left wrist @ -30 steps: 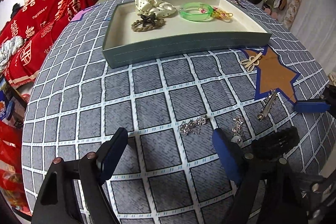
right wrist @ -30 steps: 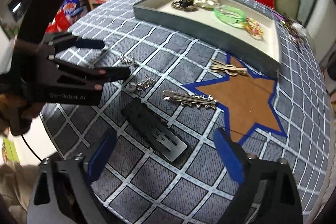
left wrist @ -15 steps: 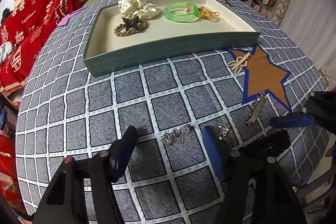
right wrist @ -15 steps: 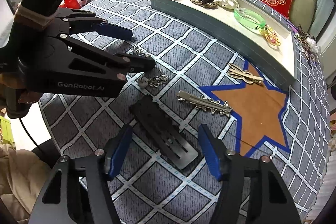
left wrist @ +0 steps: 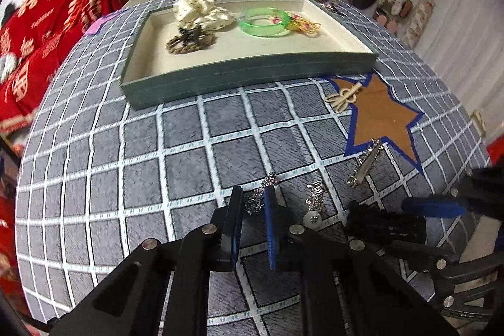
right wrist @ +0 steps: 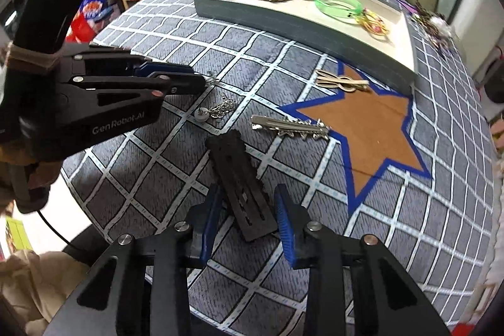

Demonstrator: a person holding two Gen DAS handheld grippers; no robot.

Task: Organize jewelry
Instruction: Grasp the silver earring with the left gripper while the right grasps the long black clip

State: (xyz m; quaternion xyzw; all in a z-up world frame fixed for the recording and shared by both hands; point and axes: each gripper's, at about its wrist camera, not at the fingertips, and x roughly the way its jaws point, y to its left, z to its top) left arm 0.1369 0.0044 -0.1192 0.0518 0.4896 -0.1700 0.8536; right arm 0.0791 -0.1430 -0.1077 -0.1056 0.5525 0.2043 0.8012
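My left gripper points down at the checked tablecloth, its jaws closing with a thin silver chain pinched between them. In the right wrist view the left gripper looks shut, with the chain poking out at its tips. My right gripper is closing around a black hair clip that lies flat on the cloth. Slim gaps still show beside the pads. A grey tray at the back holds a white scrunchie, a green bangle and other pieces.
Loose on the cloth lie a second chain with a round pendant, a silver toothed clip and a beige hairpin by a brown star patch. The table edge runs close below both grippers. Red bedding and a sofa stand behind.
Both pairs of jaws have narrowed from wide open. The left ones came together on the silver chain. The right ones drew in on either side of the black hair clip.
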